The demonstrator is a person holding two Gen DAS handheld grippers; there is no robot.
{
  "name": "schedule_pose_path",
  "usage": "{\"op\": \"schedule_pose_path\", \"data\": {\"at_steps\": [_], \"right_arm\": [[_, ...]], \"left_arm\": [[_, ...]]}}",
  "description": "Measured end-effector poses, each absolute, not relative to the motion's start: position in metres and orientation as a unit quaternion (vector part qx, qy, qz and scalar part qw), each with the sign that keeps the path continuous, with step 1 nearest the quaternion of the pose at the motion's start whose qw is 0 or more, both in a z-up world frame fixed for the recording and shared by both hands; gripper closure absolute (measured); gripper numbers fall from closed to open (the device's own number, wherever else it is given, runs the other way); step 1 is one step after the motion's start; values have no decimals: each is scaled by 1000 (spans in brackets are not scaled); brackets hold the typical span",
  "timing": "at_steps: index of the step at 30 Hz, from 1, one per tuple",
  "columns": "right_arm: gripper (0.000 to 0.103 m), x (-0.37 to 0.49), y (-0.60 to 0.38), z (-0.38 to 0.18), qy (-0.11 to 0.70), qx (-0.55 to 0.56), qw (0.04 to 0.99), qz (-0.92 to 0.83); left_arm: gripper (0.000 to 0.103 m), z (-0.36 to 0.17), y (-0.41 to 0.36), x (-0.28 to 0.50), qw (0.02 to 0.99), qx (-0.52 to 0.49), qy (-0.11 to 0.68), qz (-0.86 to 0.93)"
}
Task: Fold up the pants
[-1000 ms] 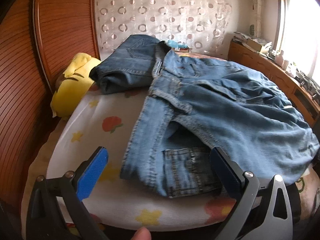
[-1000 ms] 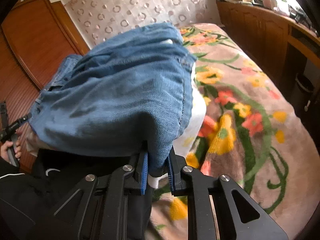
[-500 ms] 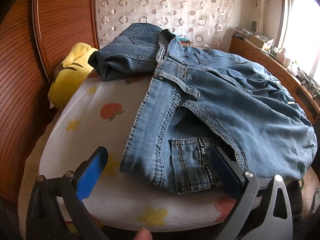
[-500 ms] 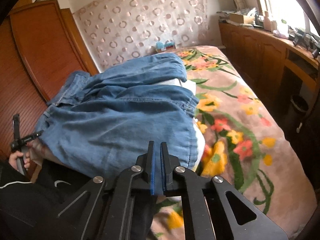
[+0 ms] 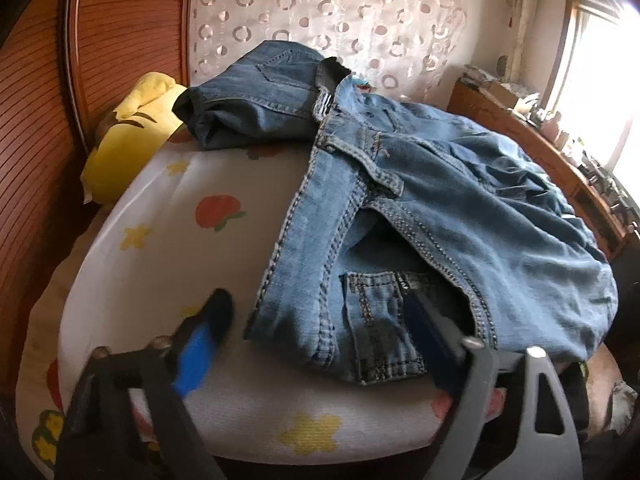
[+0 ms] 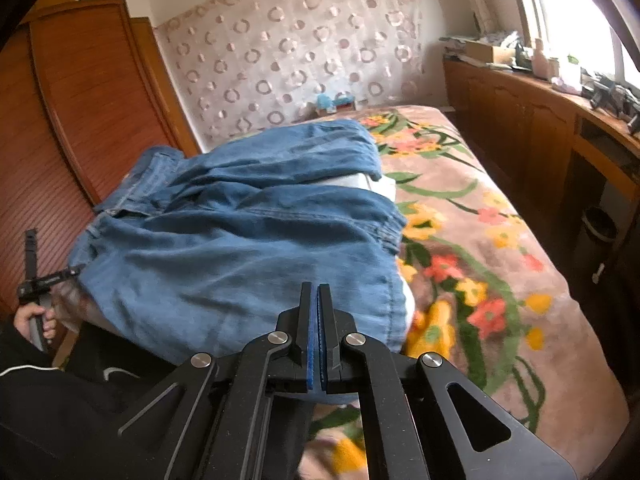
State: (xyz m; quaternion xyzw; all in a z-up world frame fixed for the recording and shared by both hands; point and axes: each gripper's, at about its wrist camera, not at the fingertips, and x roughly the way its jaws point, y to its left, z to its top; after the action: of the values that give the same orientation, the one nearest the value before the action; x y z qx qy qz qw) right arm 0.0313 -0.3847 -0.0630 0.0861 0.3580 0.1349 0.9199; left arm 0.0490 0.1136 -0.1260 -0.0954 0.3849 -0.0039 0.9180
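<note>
The pants [image 5: 420, 216] lay spread on a white cushion [image 5: 168, 248] on the bed [image 6: 500, 248]. The left hand-held gripper [image 5: 316, 340] was closing around their waistband corner, pads not yet pressing. The right hand-held gripper [image 6: 318, 320] was together, holding nothing visible.

Two pairs of jeans [image 5: 440, 220], one yellow pillow [image 5: 128, 148], one white cushion [image 5: 168, 260].

We see the left gripper [image 5: 316, 340] motion-blurred; its right finger hides under jeans [image 5: 420, 216]; windowsill clutter [image 6: 600, 88] unreadable.
</note>
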Motion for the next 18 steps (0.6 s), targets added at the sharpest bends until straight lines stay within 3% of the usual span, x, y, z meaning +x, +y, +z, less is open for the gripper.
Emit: {"op": "schedule_pose_path", "data": {"at_steps": [2, 3, 5, 8, 11, 18], "right_arm": [[103, 29, -388, -68, 362, 90, 918, 134], [103, 29, -389, -70, 363, 90, 918, 132], [103, 29, -390, -74, 367, 91, 916, 132], [103, 28, -389, -77, 370, 88, 916, 129], [103, 28, -388, -79, 372, 87, 915, 128], [103, 35, -381, -73, 366, 84, 917, 136]], "left_arm": [[40, -125, 113, 50, 918, -100, 382, -6], [42, -124, 114, 50, 918, -101, 383, -4], [64, -124, 115, 50, 918, -104, 383, -5], [82, -120, 117, 49, 919, -104, 380, -9], [91, -108, 116, 47, 924, -102, 367, -21], [94, -37, 90, 53, 949, -68, 303, -60]]}}
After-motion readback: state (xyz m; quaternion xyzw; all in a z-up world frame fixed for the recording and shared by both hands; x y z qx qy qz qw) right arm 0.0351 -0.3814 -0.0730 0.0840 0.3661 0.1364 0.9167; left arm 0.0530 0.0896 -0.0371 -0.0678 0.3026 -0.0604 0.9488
